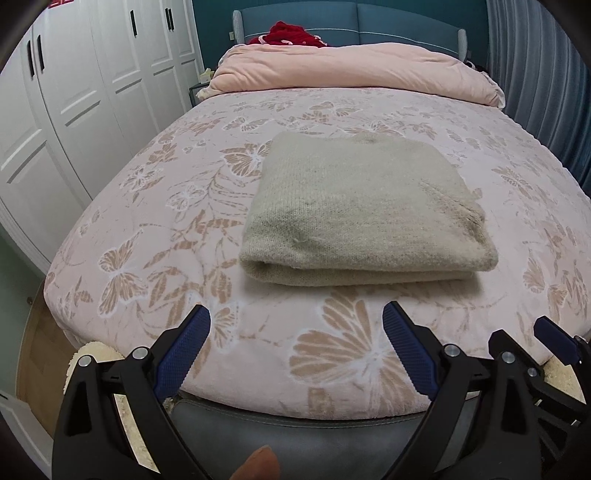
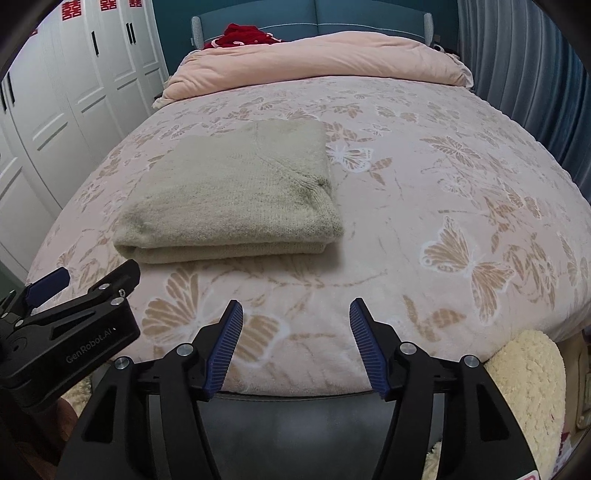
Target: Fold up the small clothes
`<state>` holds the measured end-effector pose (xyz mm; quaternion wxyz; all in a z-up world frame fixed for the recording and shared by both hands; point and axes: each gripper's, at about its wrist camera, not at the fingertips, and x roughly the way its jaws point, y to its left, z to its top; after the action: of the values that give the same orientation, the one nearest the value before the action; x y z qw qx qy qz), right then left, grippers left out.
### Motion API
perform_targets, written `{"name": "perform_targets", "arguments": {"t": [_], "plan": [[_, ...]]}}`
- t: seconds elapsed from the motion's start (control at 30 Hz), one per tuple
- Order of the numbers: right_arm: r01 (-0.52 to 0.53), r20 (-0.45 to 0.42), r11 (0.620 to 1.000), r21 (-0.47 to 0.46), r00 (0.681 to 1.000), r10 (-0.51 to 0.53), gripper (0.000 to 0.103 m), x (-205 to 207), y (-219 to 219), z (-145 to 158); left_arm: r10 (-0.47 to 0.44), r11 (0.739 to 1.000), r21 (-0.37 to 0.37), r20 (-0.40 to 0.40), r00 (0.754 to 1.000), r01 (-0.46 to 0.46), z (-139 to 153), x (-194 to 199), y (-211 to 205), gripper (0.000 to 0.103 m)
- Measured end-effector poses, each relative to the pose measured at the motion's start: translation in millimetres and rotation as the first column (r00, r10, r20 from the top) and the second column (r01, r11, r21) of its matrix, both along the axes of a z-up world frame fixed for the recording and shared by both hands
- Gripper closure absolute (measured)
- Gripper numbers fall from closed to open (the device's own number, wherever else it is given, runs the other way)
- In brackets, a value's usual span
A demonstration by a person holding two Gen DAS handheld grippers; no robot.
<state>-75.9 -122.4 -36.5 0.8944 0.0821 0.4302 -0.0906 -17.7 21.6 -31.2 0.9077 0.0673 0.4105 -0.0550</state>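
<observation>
red bundle [image 1: 286, 35] half hidden behind pink duvet [image 1: 354, 70]; identity unclear.

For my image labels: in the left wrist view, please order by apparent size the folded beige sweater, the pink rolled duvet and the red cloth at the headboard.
1. folded beige sweater, though it lies nearest the camera
2. pink rolled duvet
3. red cloth, partly hidden

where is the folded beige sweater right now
The folded beige sweater lies on the butterfly-print bedspread, just beyond both open tongs, left of centre in the right wrist view.
</observation>
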Motion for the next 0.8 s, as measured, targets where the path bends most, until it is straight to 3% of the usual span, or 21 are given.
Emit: {"name": "perform_targets", "arguments": {"t": [0.4, 0.8], "plan": [[0.004, 0.013, 1.000, -0.016, 1.000, -0.004, 0.043, -2.4, 4.0, 5.9, 0.016, 0.999, 0.045, 0.030, 0.999, -0.018, 3.4, -3.9, -2.9, 0.009], [0.012, 0.011, 0.999, -0.030, 1.000, -0.012, 0.043, -2.8, 4.6, 5.9, 0.037, 0.999, 0.018, 0.000, 0.999, -0.037, -1.2, -1.9, 1.6, 0.008]]}}
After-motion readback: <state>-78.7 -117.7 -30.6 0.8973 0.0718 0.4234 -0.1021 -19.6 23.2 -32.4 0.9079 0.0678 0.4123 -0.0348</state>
